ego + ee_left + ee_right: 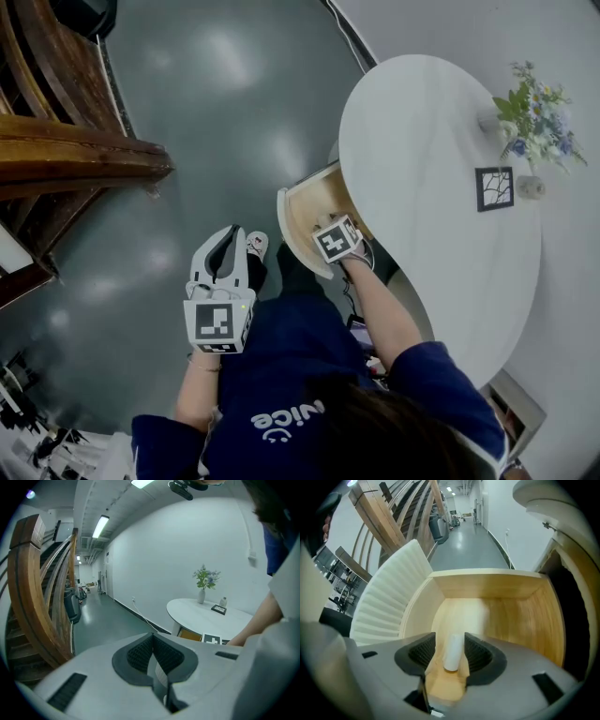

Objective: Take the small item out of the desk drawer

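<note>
Drawer [506,611]: pale wood inside, smooth
Drawer front [389,597]: white, ribbed
Small item [452,651]: white, matt
Tabletop [422,159]: white, smooth, matt
Floor [206,112]: grey, glossy
Stair rail [84,155]: brown wood

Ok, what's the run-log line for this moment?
drawer: open | right gripper: inside drawer, open, white cylinder between its jaws, item not yet out | left gripper: shut, empty

White cylinder [452,651] — lying in open drawer [487,586].
</note>
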`<state>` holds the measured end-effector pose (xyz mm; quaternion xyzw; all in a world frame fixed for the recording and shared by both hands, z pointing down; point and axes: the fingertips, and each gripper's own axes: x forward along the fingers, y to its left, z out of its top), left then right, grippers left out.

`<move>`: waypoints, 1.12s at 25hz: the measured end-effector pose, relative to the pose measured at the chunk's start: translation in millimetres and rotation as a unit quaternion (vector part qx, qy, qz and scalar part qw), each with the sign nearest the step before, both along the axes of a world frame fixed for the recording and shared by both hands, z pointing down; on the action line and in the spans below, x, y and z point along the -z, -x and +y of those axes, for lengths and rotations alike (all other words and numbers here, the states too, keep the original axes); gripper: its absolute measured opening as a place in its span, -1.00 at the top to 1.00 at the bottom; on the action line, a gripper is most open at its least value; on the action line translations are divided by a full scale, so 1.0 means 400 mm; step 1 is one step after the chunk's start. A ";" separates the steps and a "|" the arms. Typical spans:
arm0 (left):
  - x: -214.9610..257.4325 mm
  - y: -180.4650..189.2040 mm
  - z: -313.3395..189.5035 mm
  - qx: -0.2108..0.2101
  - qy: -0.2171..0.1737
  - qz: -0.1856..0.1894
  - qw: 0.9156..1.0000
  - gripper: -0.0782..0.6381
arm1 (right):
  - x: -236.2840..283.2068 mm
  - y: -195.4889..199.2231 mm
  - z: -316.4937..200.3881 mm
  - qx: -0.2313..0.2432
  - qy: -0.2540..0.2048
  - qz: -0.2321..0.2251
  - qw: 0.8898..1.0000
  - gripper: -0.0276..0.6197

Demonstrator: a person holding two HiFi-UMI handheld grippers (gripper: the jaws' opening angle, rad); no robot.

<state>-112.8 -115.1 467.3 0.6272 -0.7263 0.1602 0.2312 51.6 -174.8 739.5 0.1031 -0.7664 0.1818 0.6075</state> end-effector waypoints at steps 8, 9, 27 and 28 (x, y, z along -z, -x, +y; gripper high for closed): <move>-0.018 0.013 0.025 0.032 0.019 -0.001 0.999 0.77 | -0.068 0.000 0.001 0.020 0.035 0.029 0.999 0.25; -0.019 0.013 0.027 0.036 0.022 0.000 0.999 0.77 | -0.077 -0.002 0.001 0.022 0.039 0.033 0.998 0.25; -0.041 0.026 0.081 0.068 0.063 -0.009 0.996 0.77 | -0.194 -0.016 0.003 0.060 0.075 0.087 0.992 0.26; -0.042 0.025 0.083 0.068 0.063 -0.010 0.996 0.77 | -0.194 -0.014 0.001 0.061 0.073 0.087 0.992 0.29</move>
